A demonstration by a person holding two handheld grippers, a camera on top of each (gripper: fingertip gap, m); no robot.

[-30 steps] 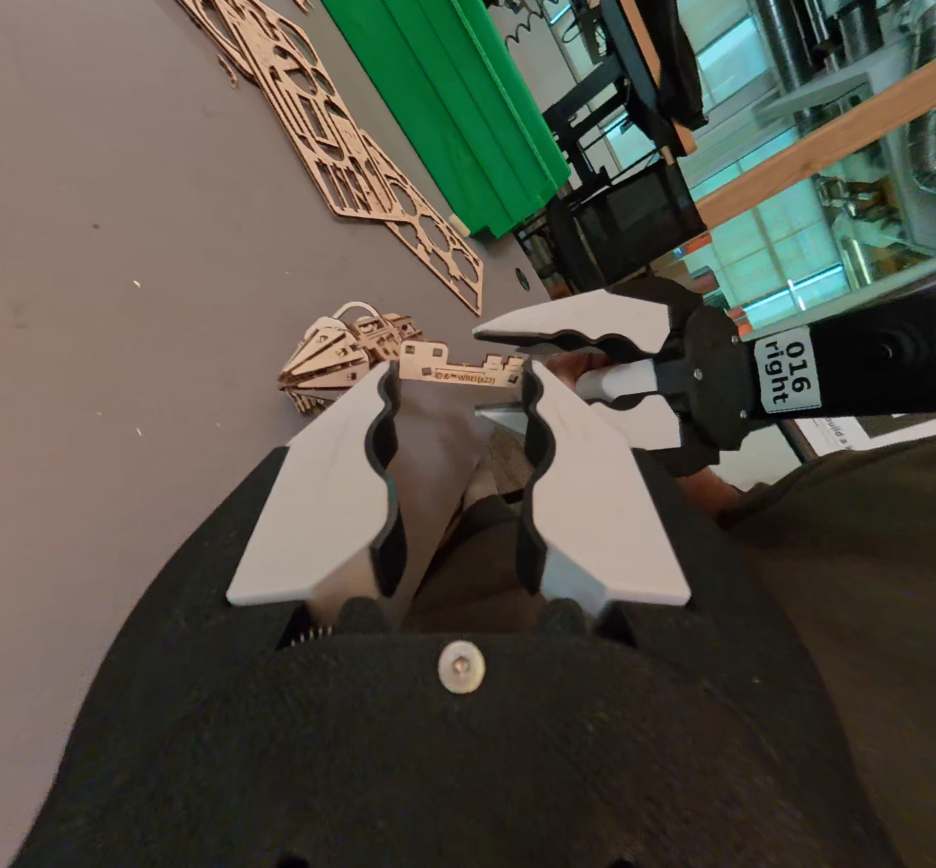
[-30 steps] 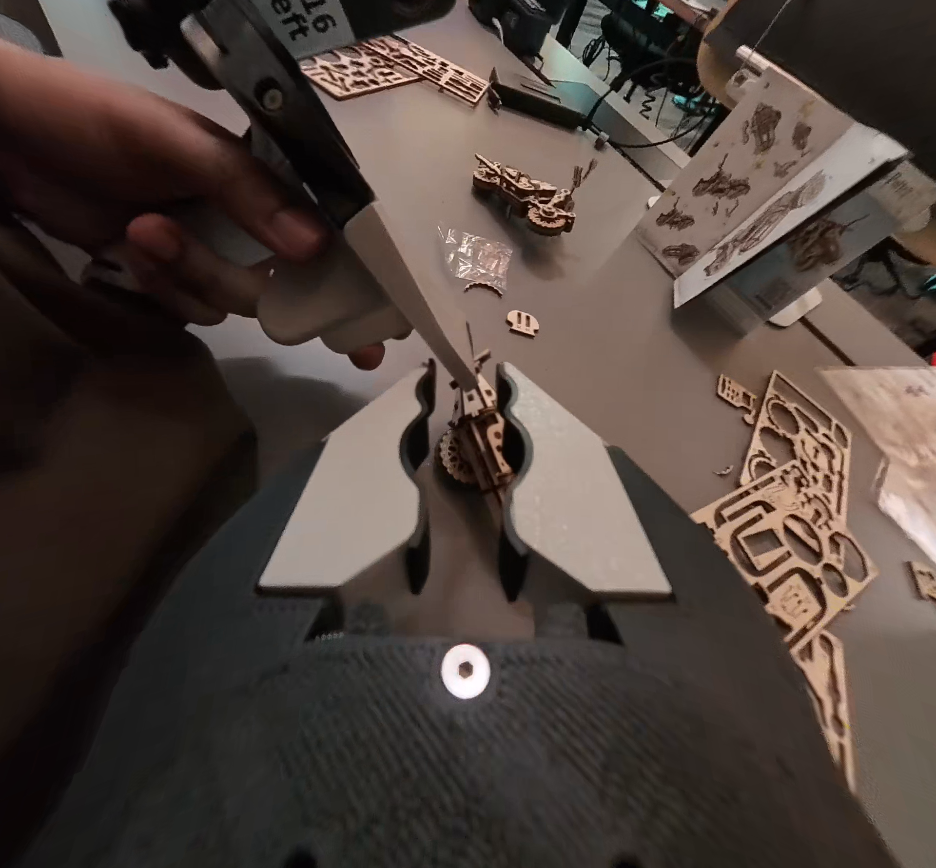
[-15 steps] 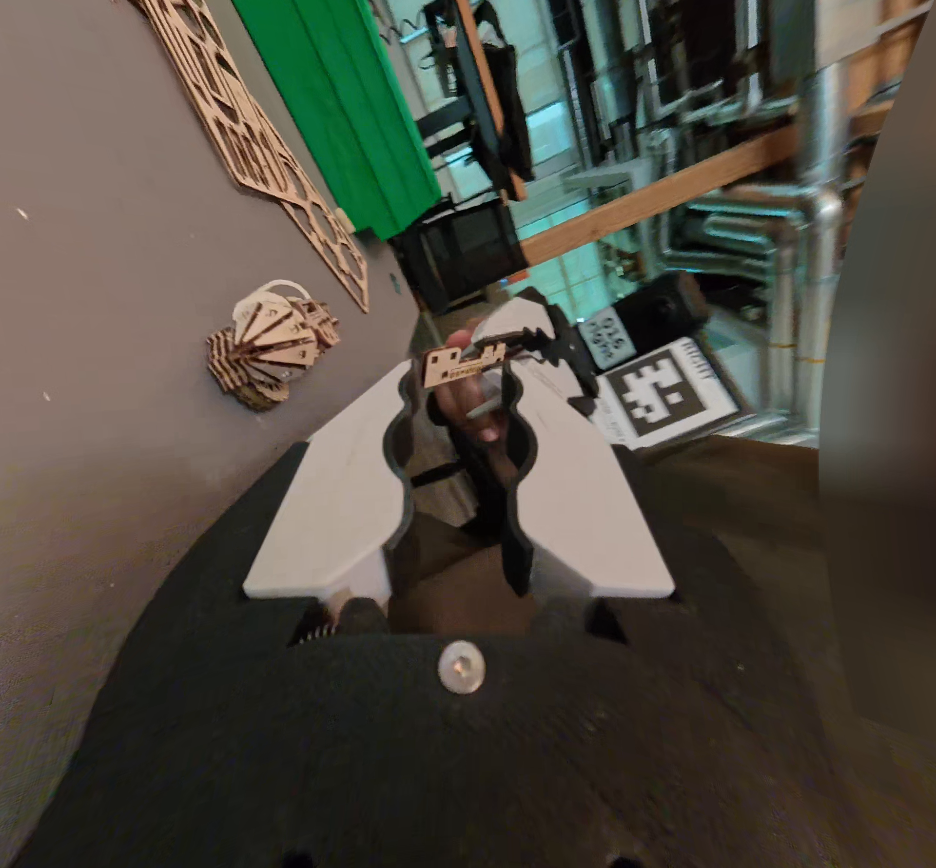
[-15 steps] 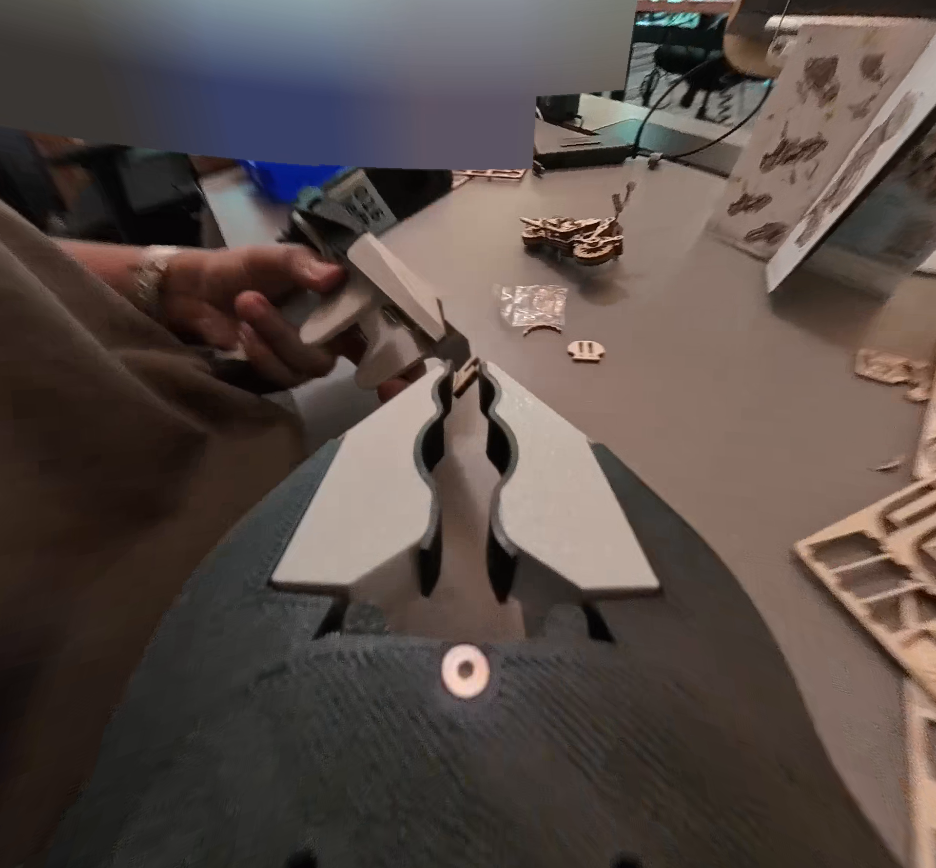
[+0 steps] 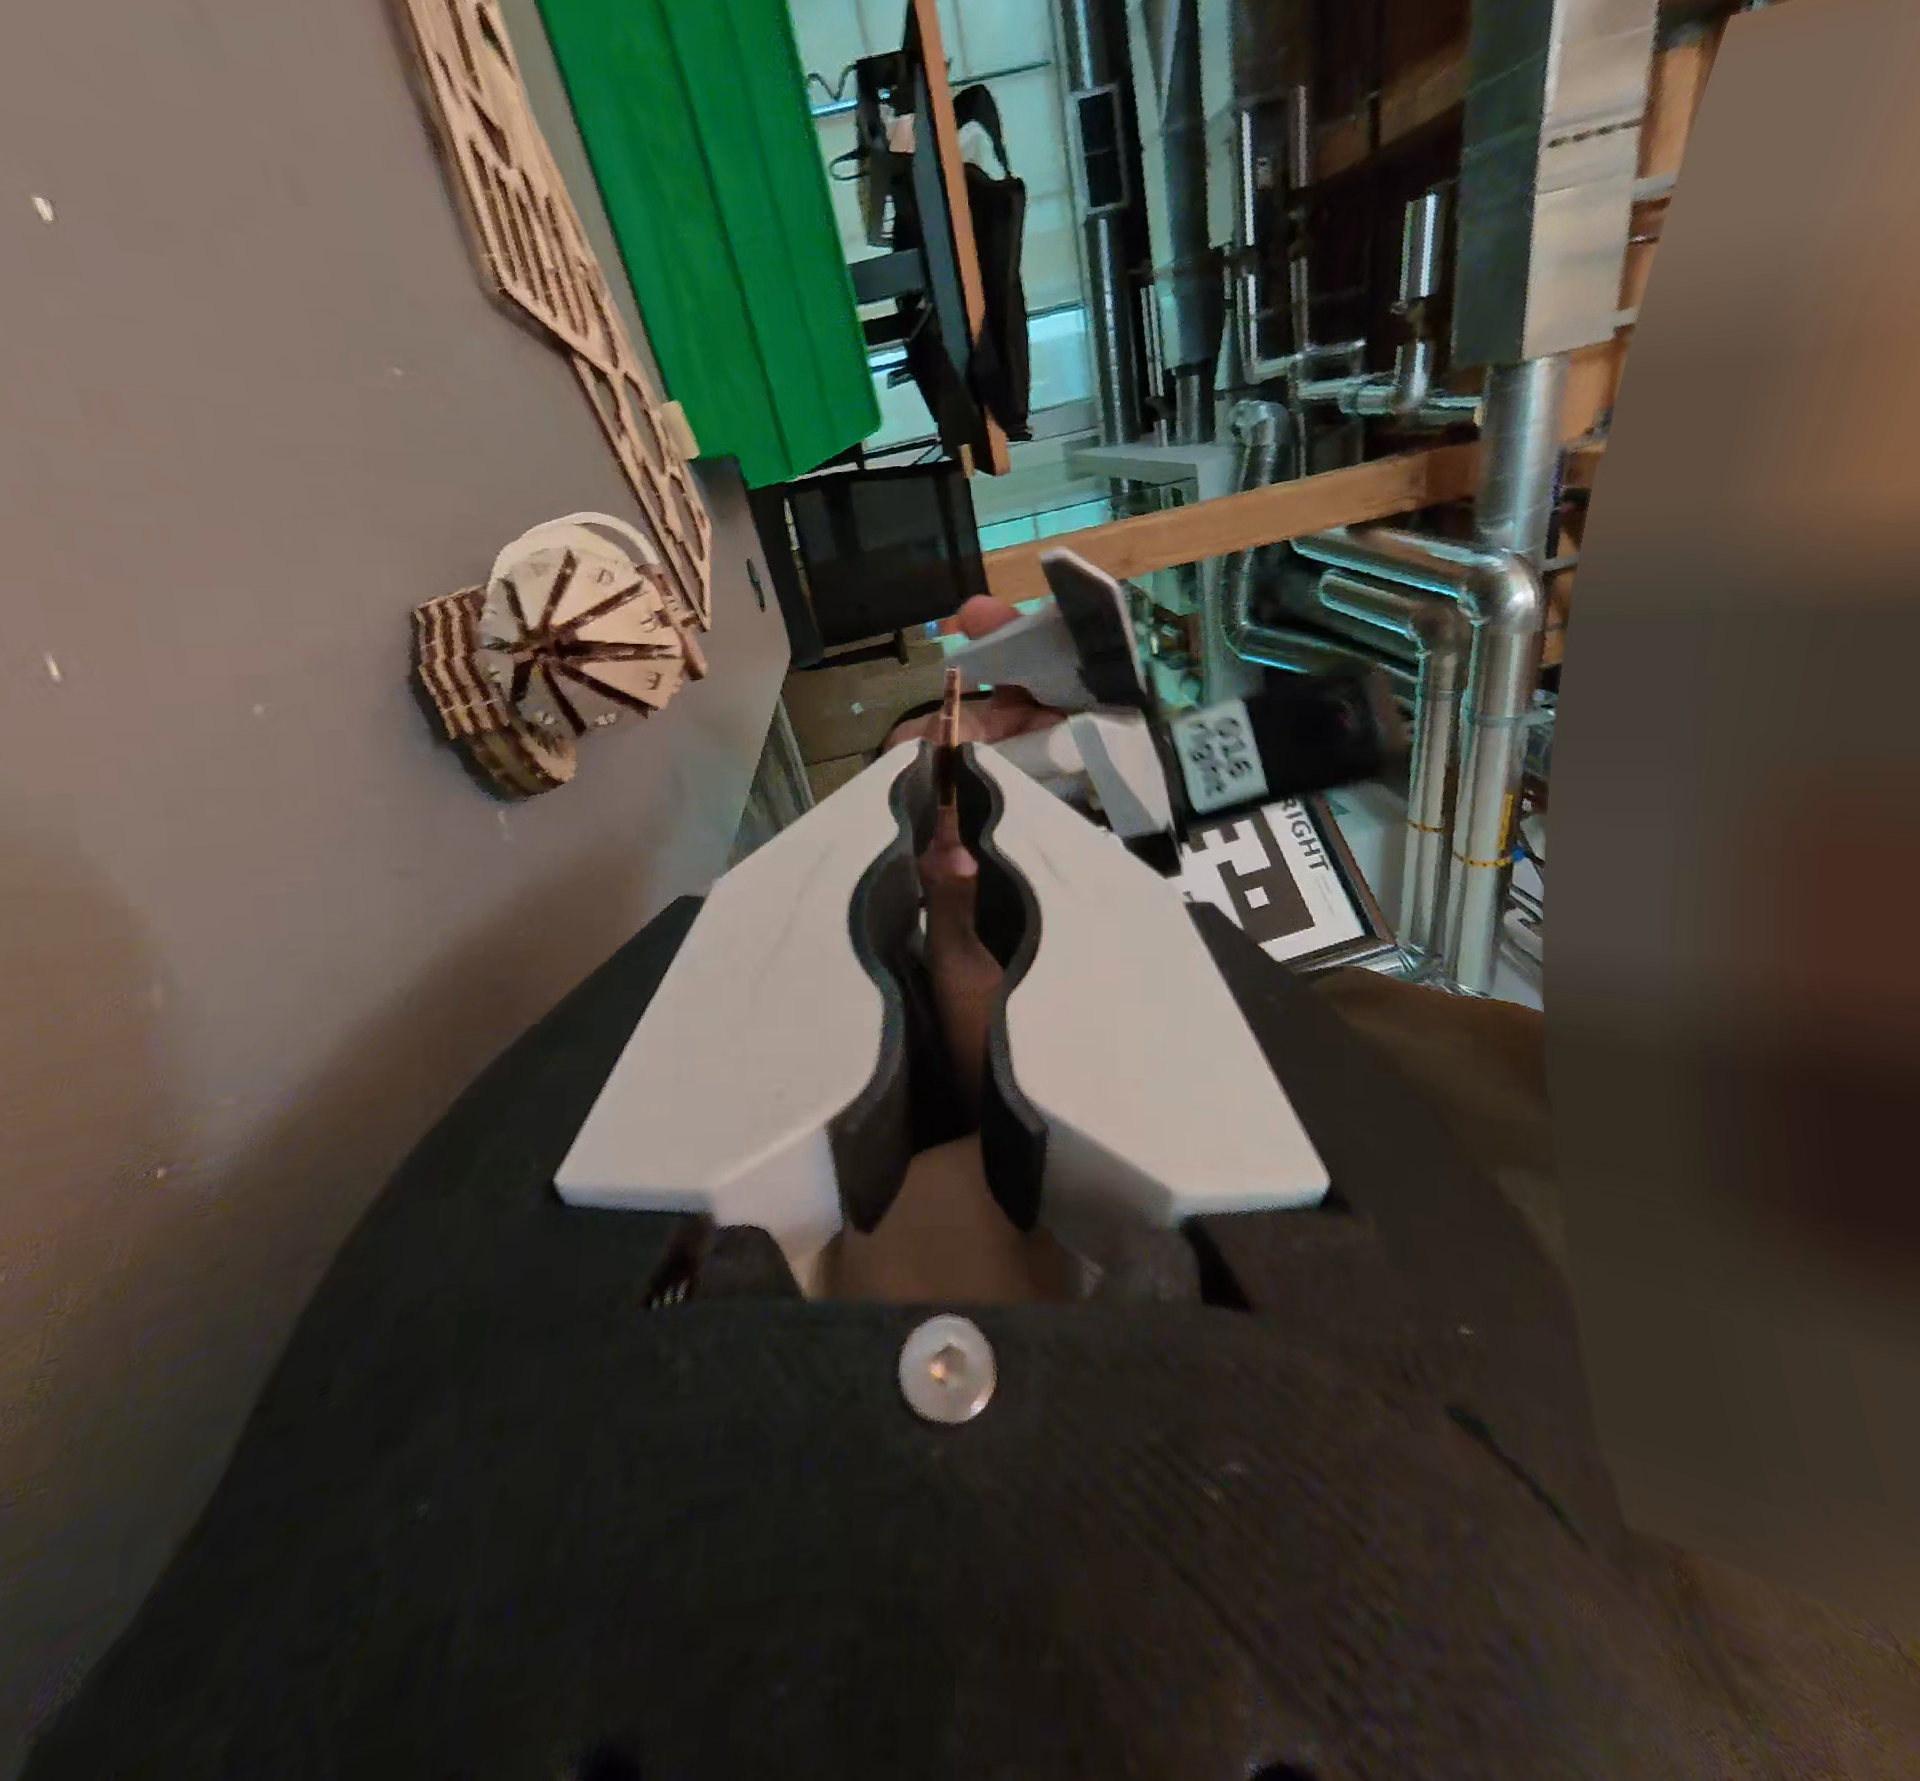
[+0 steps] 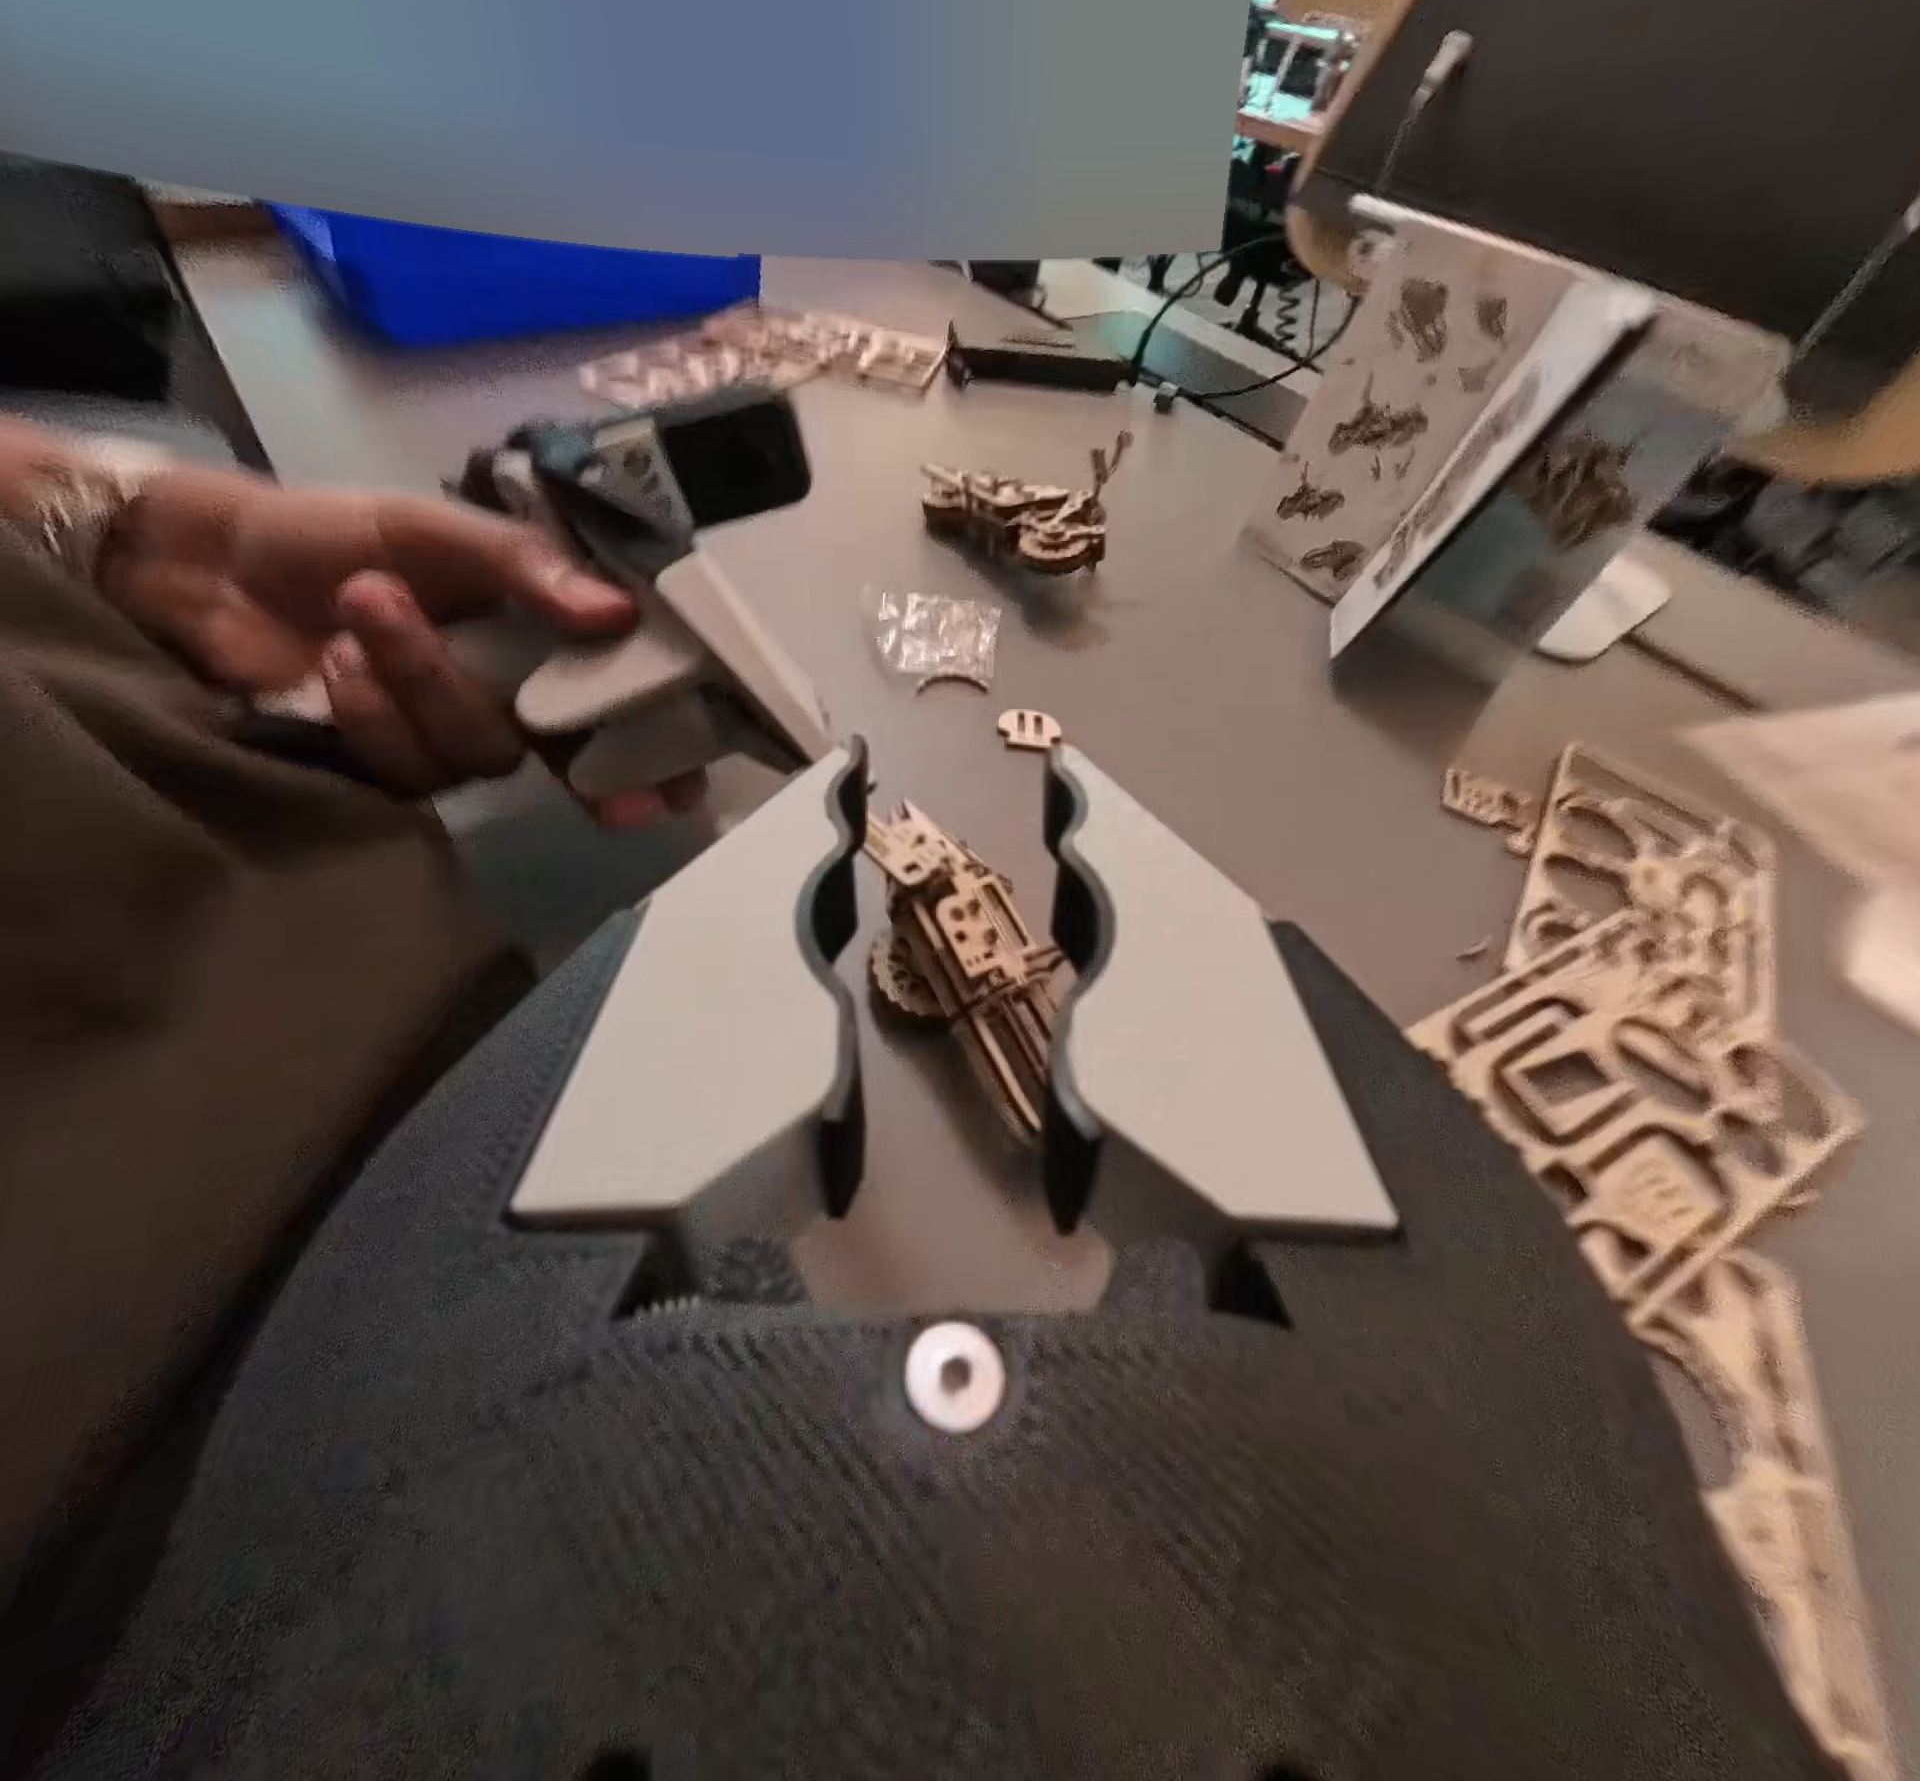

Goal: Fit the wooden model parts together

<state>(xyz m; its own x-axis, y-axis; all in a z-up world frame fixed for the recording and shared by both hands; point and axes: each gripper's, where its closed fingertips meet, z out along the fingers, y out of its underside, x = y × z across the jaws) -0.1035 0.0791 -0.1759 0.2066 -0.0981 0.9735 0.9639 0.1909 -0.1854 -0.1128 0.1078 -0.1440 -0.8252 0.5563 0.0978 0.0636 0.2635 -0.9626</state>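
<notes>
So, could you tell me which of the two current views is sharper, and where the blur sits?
Left wrist view: mostly sharp, the left gripper and thin wooden piece crisp. Right wrist view: motion-smeared at the hand and cut-out sheets; the wooden model between its fingers is softer but readable.

Only two readable bits turned up, both right of centre in the left wrist view: a white lettered sticker (image 5: pixel 1218 757) on the right gripper (image 6: pixel 951 775), and a black-and-white marker board (image 5: pixel 1273 884) just below it.
</notes>
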